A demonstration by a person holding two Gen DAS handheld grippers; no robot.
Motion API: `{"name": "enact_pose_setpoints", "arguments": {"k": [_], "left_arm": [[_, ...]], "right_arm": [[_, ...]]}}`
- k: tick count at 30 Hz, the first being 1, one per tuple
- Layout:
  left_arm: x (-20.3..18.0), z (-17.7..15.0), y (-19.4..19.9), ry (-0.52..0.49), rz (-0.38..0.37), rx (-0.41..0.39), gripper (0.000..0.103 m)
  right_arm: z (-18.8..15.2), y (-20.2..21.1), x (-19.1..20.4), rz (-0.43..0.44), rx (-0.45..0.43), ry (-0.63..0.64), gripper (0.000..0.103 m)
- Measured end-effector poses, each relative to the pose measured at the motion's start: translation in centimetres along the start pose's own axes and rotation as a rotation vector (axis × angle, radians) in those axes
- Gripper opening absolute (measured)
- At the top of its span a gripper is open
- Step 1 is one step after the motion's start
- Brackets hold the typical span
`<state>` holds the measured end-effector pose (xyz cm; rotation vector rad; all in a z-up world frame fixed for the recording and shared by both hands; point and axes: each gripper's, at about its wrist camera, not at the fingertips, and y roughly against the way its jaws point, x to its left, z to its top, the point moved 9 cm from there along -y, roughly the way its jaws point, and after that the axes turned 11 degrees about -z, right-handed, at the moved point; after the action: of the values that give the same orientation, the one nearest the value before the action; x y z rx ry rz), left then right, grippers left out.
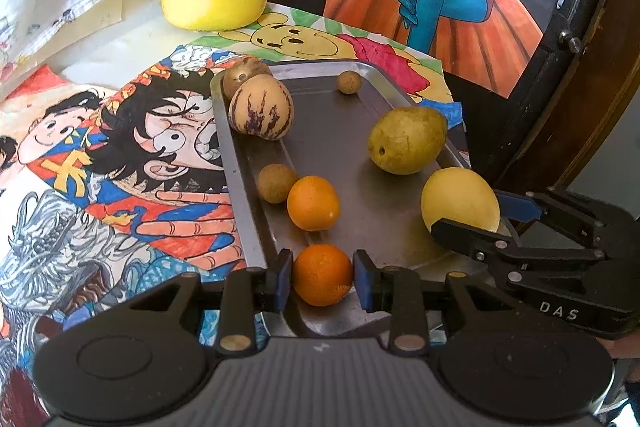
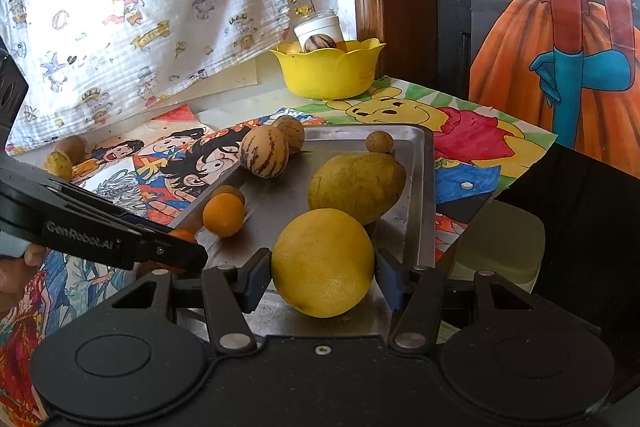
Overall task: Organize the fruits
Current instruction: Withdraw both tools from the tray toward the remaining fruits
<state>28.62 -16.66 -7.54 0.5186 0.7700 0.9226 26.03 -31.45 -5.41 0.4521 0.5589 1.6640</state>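
A small orange (image 1: pixel 322 275) rests on the near end of the metal tray (image 1: pixel 248 211), between the pads of my left gripper (image 1: pixel 322 281). The pads stand beside it without clearly pressing. My right gripper (image 2: pixel 322 267) is shut on a large yellow fruit (image 2: pixel 323 261) at the tray's near right corner, also seen as the yellow fruit (image 1: pixel 460 201). On the tray lie a second orange (image 1: pixel 313 203), a greenish mango (image 1: pixel 406 141), a striped melon (image 1: pixel 262 105), a brown fruit (image 1: pixel 244 75) and two small brown balls (image 1: pixel 276 183), (image 1: pixel 349 81).
A yellow bowl (image 2: pixel 328 73) at the back holds a striped fruit and a white jar. Two loose fruits (image 2: pixel 64 157) lie on the drawings at the far left. A patterned cloth hangs behind. The table edge falls away right of the tray.
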Motion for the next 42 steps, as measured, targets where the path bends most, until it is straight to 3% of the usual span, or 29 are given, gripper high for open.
{"name": "enact_pose_setpoints", "arguments": {"k": [4, 6, 10, 15, 18, 22, 33, 42], "left_arm": [[0.0, 0.3, 0.9, 0.024, -0.016, -0.019, 0.047], [0.0, 0.5, 1.4, 0.023, -0.008, -0.031, 0.055], [0.4, 0.8, 2.6, 0.037, -0.003, -0.057, 0.060], [1.1, 1.4, 5.0, 0.050, 0.034, -0.135, 0.093], [1.4, 1.8, 6.6, 0.031, 0.076, -0.183, 0.103], [2.3, 1.8, 9.0, 0.029, 0.117, -0.231, 0.103], [8.3, -0.5, 15.9, 0.094, 0.298, -0.299, 0.103], [15.2, -4.0, 21.1, 0.158, 0.464, -0.284, 0.103]], "right_arm": [[0.0, 0.3, 0.0, 0.004, -0.006, -0.002, 0.059], [0.1, 0.6, 0.1, 0.004, -0.018, -0.003, 0.061], [0.8, 1.5, 0.3, 0.000, -0.049, 0.006, 0.069], [1.9, 3.0, 0.8, -0.003, -0.089, 0.006, 0.082], [2.5, 4.1, 1.2, -0.006, -0.114, 0.003, 0.092], [3.4, 5.7, 2.1, -0.009, -0.151, -0.003, 0.102], [5.8, 9.3, 9.2, 0.081, -0.209, 0.082, 0.102], [4.8, 8.6, 15.6, 0.140, -0.146, 0.070, 0.102]]}}
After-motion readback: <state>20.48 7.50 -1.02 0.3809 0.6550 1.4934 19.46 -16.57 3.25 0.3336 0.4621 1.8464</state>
